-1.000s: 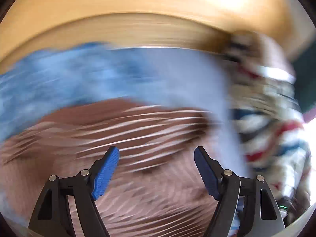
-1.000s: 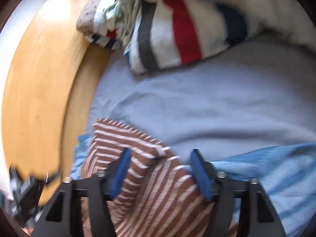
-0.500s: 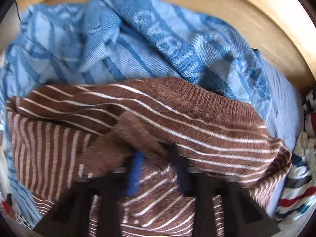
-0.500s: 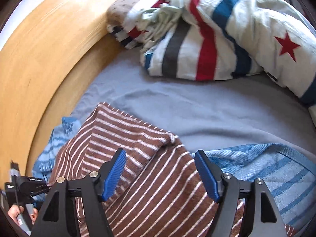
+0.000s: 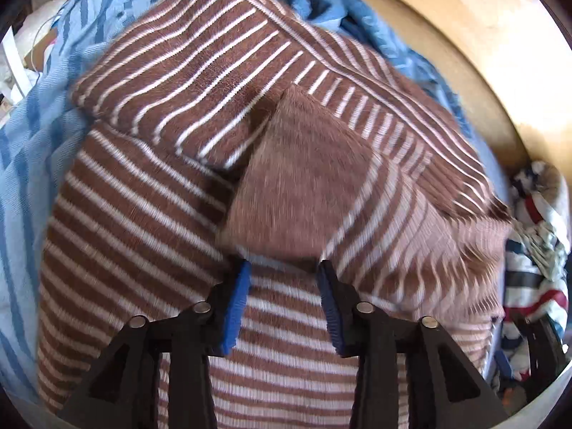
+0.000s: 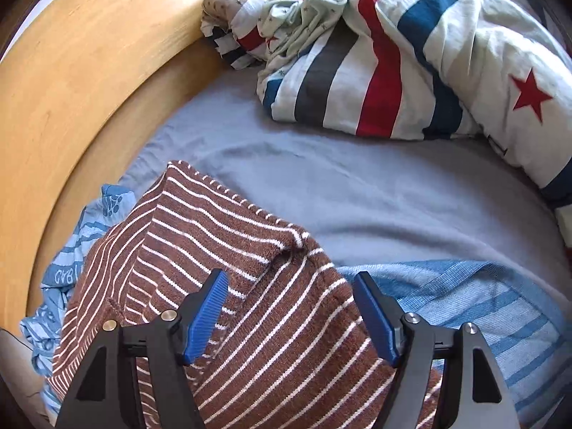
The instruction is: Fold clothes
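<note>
On the bed sheet (image 6: 357, 193), the soft, floppy striped sweater (image 5: 178, 186) is best pinched at its plain cuff, which the left gripper (image 5: 282, 286) clasps; the right gripper (image 6: 289, 307) gapes empty.

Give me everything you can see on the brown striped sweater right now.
The brown striped sweater is a fuzzy knit with thin white stripes, partly folded: a striped panel overlaps the body, and a plain brown patch sits in the middle. It lies on a light blue patterned cloth and the grey bedsheet, close to the wooden bed frame. The left gripper pinches its fabric at that plain patch. The right gripper hangs open above the sweater's edge, not gripping it.
</note>
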